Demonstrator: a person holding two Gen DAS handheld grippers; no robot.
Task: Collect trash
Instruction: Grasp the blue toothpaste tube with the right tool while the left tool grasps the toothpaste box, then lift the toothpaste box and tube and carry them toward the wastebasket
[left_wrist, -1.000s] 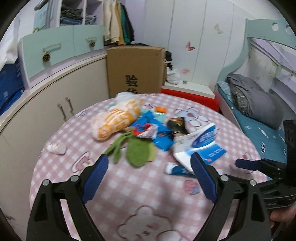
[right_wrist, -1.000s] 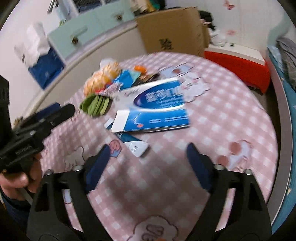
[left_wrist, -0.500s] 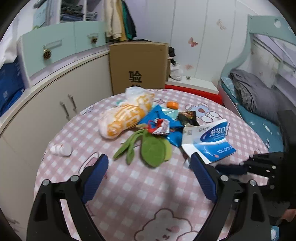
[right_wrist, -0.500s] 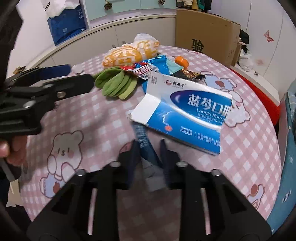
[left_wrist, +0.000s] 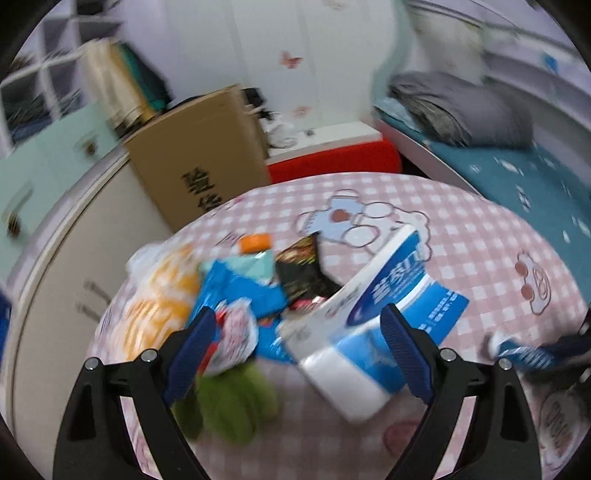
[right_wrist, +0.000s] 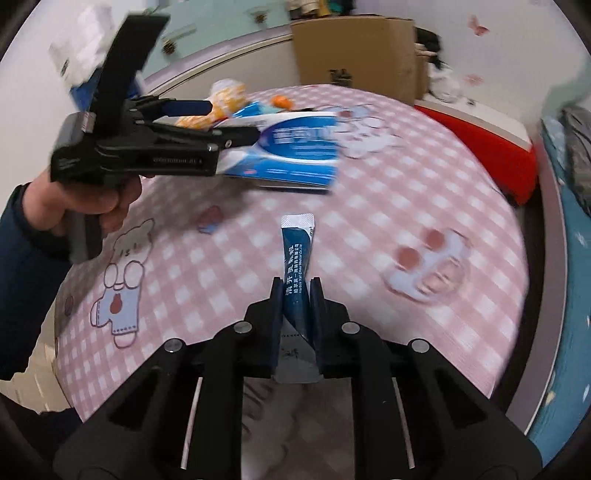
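My right gripper (right_wrist: 296, 286) is shut on a dark blue sachet (right_wrist: 297, 254) and holds it above the pink checked table (right_wrist: 369, 229). My left gripper (left_wrist: 299, 325) is open, its fingers either side of a blue and white medicine box (left_wrist: 373, 317) that lies on the table. The box also shows in the right wrist view (right_wrist: 295, 151), with the left gripper (right_wrist: 236, 122) at its near end. Beside the box lies a heap of trash: blue wrappers (left_wrist: 240, 288), a black packet (left_wrist: 303, 273), an orange and white bag (left_wrist: 162, 295), a green peel-like thing (left_wrist: 236, 398) and an orange cap (left_wrist: 255, 242).
A brown cardboard box (left_wrist: 199, 162) stands behind the table beside a curved cabinet (left_wrist: 55, 236). A red and white low bench (left_wrist: 332, 155) and a bed with a grey blanket (left_wrist: 461, 107) lie to the right. The table edge (right_wrist: 532, 280) is near on the right.
My right gripper has shut on the dark blue sachet and lifted it off the table. My left gripper has moved forward and right, up to the medicine box, still open.
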